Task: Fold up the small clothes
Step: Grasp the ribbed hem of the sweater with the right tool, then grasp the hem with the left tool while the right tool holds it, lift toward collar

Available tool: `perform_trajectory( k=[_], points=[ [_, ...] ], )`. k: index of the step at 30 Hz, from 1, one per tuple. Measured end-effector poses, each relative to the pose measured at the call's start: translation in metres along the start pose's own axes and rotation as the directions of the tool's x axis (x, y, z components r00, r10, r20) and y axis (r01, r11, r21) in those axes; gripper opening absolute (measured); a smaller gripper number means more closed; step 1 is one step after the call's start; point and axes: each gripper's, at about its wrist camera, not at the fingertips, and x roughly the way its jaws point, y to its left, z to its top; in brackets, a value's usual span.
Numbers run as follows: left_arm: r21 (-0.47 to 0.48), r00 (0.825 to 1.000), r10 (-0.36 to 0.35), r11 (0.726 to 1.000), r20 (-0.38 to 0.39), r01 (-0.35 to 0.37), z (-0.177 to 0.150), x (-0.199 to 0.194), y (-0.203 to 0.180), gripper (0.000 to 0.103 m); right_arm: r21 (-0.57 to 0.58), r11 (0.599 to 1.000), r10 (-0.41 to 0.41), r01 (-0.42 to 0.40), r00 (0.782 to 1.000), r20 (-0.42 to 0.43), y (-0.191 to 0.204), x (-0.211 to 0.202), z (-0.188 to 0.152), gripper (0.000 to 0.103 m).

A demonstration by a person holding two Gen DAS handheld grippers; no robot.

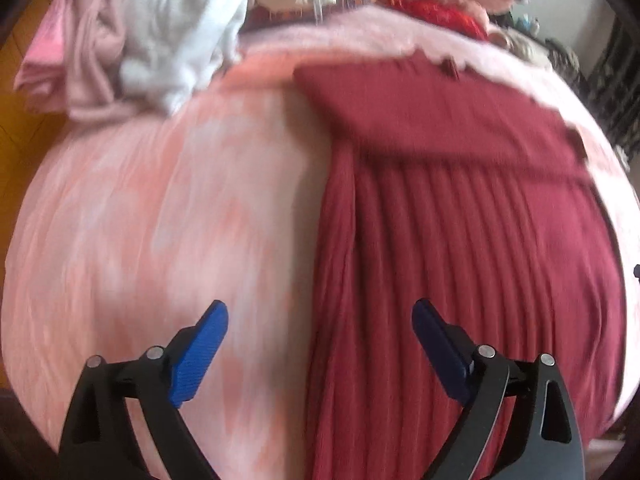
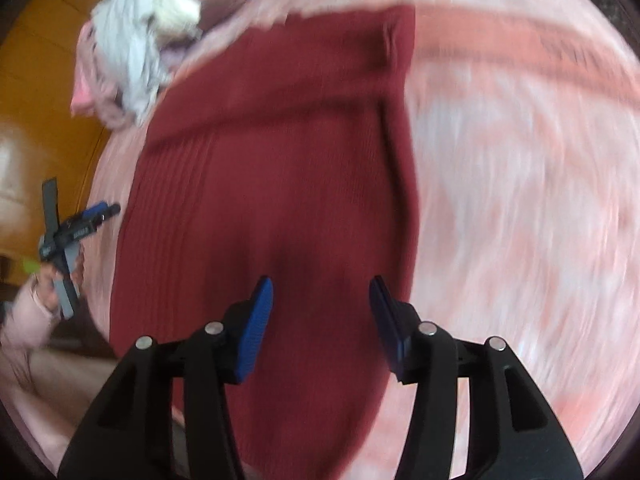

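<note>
A dark red ribbed garment (image 1: 460, 216) lies flat on a pink patterned bed cover (image 1: 140, 220), with a band of it folded over at its far end. It also shows in the right wrist view (image 2: 272, 168). My left gripper (image 1: 320, 316) is open and empty, hovering over the garment's left edge. My right gripper (image 2: 320, 292) is open and empty above the near part of the garment. The left gripper also shows at the left of the right wrist view (image 2: 80, 224), held in a hand beside the bed edge.
A heap of other clothes, white (image 1: 180, 24) and pale pink (image 1: 80, 60), lies at the far left of the bed. More red and pink fabrics (image 1: 432, 8) are piled at the back. An orange floor (image 2: 52, 92) lies to the left of the bed.
</note>
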Motion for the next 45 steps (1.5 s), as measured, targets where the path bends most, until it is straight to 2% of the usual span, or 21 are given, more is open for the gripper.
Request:
perform_trajectory(
  k=[3,6,7,11,14,18,21,27,29,30,31,34,35,36,37,38,39,40,45],
  points=[
    [-0.01,0.999,-0.023,1.0,-0.03,0.022,-0.038,-0.015,-0.003,0.094,0.058,0.998,0.025,-0.023,0.999,-0.037,-0.003,0.001,-0.049,0.051],
    [-0.028,0.999,-0.035,0.999,-0.041,0.034,-0.069,-0.028,-0.009,0.094,0.103,0.994,0.051,-0.044,0.996,-0.068,-0.005,0.002,-0.081,0.053],
    [-0.031,0.998,-0.034,0.999,-0.052,0.032,-0.075,-0.029,-0.011,0.094,0.097,0.995,0.031,-0.022,0.995,-0.091,-0.003,0.004,-0.093,0.053],
    [-0.059,0.992,-0.03,0.998,-0.122,0.023,-0.103,-0.026,-0.019,0.094,0.126,0.992,0.034,-0.017,0.99,-0.136,0.003,0.009,-0.123,0.055],
    [-0.091,0.99,-0.04,0.995,-0.138,0.027,-0.119,-0.023,-0.024,0.094,0.071,0.997,-0.008,0.02,0.988,-0.155,0.014,0.016,-0.129,0.055],
    [-0.04,0.988,-0.004,0.999,-0.151,-0.003,-0.129,-0.015,-0.035,0.094,0.079,0.997,-0.012,0.026,0.985,-0.17,0.015,0.029,-0.13,0.056],
    [-0.066,0.982,-0.024,0.998,-0.187,0.012,-0.138,-0.003,-0.037,0.094,0.099,0.995,0.026,-0.011,0.987,-0.157,0.016,0.029,-0.126,0.062],
    [-0.138,0.979,-0.089,0.988,-0.182,0.064,-0.138,0.01,-0.028,0.094,0.161,0.985,0.086,-0.064,0.987,-0.138,0.003,0.032,-0.125,0.062],
    [-0.145,0.978,-0.095,0.987,-0.183,0.069,-0.135,0.014,-0.021,0.091,0.173,0.982,0.1,-0.076,0.986,-0.134,0.0,0.03,-0.126,0.057],
    [-0.138,0.979,-0.096,0.988,-0.183,0.071,-0.134,0.014,-0.022,0.087,0.169,0.983,0.102,-0.079,0.985,-0.136,0.001,0.029,-0.125,0.05],
    [-0.131,0.978,-0.1,0.988,-0.181,0.076,-0.132,0.013,-0.022,0.08,0.164,0.983,0.106,-0.083,0.985,-0.138,-0.004,0.027,-0.128,0.047],
    [-0.111,0.977,-0.116,0.989,-0.177,0.097,-0.132,0.01,-0.031,0.066,0.144,0.987,0.095,-0.074,0.984,-0.15,-0.002,0.028,-0.13,0.038],
    [-0.105,0.977,-0.119,0.989,-0.176,0.101,-0.133,0.009,-0.033,0.064,0.137,0.988,0.088,-0.067,0.985,-0.151,0.002,0.031,-0.13,0.029],
    [-0.097,0.977,-0.122,0.99,-0.173,0.106,-0.132,0.009,-0.034,0.057,0.133,0.988,0.094,-0.074,0.984,-0.154,0.002,0.031,-0.131,0.022],
    [-0.091,0.978,-0.124,0.99,-0.17,0.109,-0.132,0.009,-0.037,0.047,0.137,0.986,0.121,-0.099,0.98,-0.158,-0.002,0.031,-0.133,0.006],
    [-0.085,0.979,-0.123,0.99,-0.165,0.11,-0.132,0.007,-0.039,0.041,0.128,0.987,0.115,-0.095,0.981,-0.156,0.001,0.03,-0.132,0.006],
    [-0.084,0.978,-0.133,0.989,-0.158,0.121,-0.13,0.005,-0.042,0.026,0.106,0.991,0.101,-0.085,0.983,-0.155,0.004,0.029,-0.131,0.006],
    [-0.086,0.976,-0.154,0.986,-0.155,0.142,-0.127,0.002,-0.047,0.017,0.082,0.993,0.096,-0.085,0.984,-0.152,0.007,0.026,-0.13,0.006],
    [-0.149,0.962,-0.238,0.965,-0.136,0.217,-0.115,-0.01,-0.045,0.015,0.065,0.985,0.167,-0.162,0.983,-0.076,0.014,-0.003,-0.121,0.005]
  ],
)
